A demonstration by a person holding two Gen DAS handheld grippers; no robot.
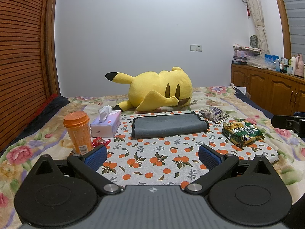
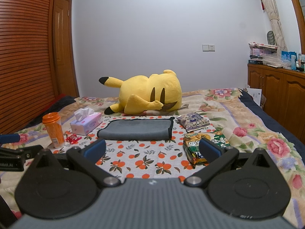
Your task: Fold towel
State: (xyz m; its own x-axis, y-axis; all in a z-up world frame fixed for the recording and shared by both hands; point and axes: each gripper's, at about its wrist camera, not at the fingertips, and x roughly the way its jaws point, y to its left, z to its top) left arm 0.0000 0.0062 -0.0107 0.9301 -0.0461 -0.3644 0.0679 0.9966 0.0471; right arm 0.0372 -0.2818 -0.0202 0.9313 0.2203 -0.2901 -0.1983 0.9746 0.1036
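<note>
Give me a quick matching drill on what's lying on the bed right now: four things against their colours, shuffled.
Things:
1. towel
2. plush toy
3. cup
4. tissue box

Colours:
A. orange
B. pink and white
C. grey
D. yellow

Pairs: 1-C, 2-D, 3-A, 4-B

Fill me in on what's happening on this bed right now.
A person holds two grippers above an orange-print cloth spread on the bed. The left gripper and right gripper are both open and hold nothing. The grey towel lies ahead of them, already folded into a long strip, untouched. Around it sit a tissue box, an orange cup and snack packets.
</note>
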